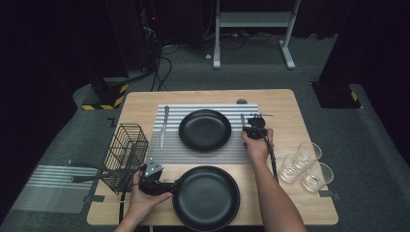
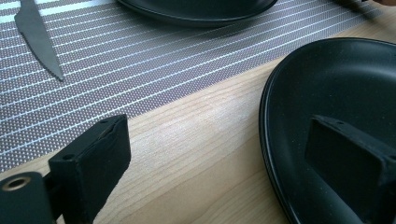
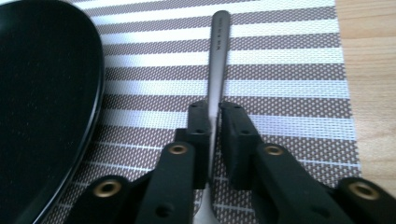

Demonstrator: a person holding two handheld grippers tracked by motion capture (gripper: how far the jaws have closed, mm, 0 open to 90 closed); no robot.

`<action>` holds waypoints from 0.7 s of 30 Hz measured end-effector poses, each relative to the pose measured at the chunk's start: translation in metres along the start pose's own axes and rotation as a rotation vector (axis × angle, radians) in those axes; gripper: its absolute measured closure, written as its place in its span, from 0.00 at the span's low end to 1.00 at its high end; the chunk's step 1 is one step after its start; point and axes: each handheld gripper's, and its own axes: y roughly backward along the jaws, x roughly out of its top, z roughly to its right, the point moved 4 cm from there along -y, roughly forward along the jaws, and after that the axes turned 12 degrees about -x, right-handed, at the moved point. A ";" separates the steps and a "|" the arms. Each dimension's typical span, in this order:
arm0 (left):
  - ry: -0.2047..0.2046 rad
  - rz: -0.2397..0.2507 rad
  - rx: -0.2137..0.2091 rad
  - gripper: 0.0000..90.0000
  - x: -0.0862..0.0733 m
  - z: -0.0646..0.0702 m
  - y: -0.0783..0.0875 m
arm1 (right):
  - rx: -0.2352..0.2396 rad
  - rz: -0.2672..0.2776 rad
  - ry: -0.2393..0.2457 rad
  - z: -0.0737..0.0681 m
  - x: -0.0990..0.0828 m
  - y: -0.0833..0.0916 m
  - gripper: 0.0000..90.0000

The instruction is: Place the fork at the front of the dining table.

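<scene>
A utensil handle (image 3: 218, 60) is clamped edgewise in the right tongs (image 3: 211, 116), on the striped placemat (image 3: 289, 70) beside the far black plate (image 1: 205, 129), seemingly for a place setting. The left tongs (image 2: 233, 154) are held apart astride the rim of the near black plate (image 2: 336, 93) at the worktop's (image 2: 196, 154) near edge.

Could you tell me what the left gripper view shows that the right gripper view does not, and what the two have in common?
The left gripper view alone has the knife lying on the placemat, the near black plate, and the left gripper with its jaws wide apart. The right gripper view alone has the right gripper shut on a steel utensil handle. Both show the striped placemat, the far black plate and the wooden table.
</scene>
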 end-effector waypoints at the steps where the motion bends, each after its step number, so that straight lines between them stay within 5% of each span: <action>1: -0.002 0.001 0.000 0.09 0.000 0.000 0.000 | -0.007 0.002 0.002 -0.001 0.000 0.000 0.93; 21: 0.008 0.007 -0.003 0.09 0.000 -0.001 0.002 | -0.063 0.024 -0.136 -0.010 0.005 -0.007 0.94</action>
